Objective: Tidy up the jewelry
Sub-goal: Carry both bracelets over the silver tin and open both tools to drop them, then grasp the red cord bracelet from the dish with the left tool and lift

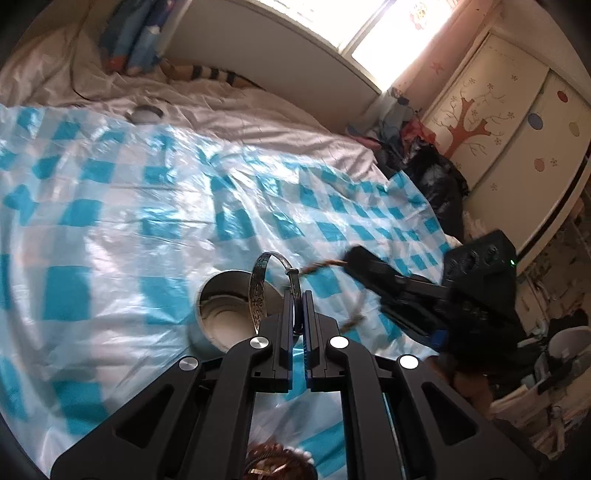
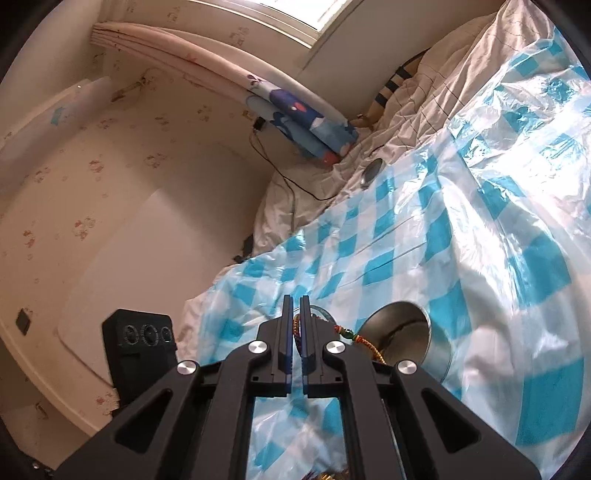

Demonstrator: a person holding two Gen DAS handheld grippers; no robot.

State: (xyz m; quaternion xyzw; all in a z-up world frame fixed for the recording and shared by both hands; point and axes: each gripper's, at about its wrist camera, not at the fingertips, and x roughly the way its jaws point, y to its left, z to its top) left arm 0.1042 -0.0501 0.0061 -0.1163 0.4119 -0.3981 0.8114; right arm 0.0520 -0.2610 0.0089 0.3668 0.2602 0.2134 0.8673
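Checkered sheet (image 1: 110,221) covers the bed; left fingers (image 1: 286,314) pinch a silver bangle (image 1: 258,291) over the tin (image 1: 221,314), right fingers (image 2: 285,321) clamp a braided cord (image 2: 364,341).

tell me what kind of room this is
Most likely a bedroom, perhaps a child's. A bed with a rumpled sheet fills the view, spread with a blue checked plastic cover; a wardrobe painted with a tree stands beside it, under a curtained window.

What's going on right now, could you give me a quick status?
Left gripper shut on silver bangle, above the metal tin. Right gripper shut on braided cord bracelet, beside the tin. Nothing blocking the tin's mouth.
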